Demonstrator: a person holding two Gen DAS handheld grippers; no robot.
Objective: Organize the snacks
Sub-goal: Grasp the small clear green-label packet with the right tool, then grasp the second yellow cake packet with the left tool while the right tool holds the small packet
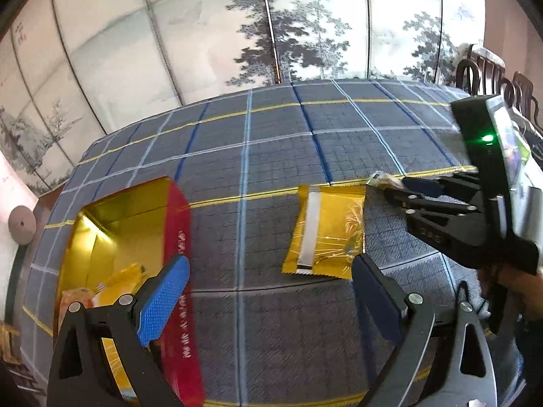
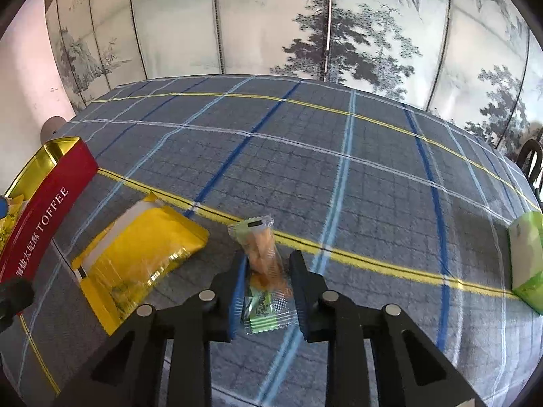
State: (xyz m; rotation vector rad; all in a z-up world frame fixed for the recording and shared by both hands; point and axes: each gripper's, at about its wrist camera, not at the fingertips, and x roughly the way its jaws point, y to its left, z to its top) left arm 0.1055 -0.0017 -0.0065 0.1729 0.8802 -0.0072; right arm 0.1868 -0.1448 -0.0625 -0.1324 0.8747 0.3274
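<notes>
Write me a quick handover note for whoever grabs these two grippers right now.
Left gripper: open, empty, above the cloth beside the red toffee tin.
Right gripper: jaws either side of a small clear-wrapped snack; whether they have shut on it I cannot tell.
Yellow packet: flat on the plaid tablecloth, between tin and snack.
Green packet: at the table's right edge.
Done: some packets already lie in the tin.
Left: small snack, yellow packet, green packet.

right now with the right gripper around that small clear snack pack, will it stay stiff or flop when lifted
The small snack pack probably holds its shape in the middle, since a solid orange snack fills the clear wrap. Its crimped ends look thin and may droop. The glossy film could slip between the right gripper pads, and the piece looks light.
</notes>
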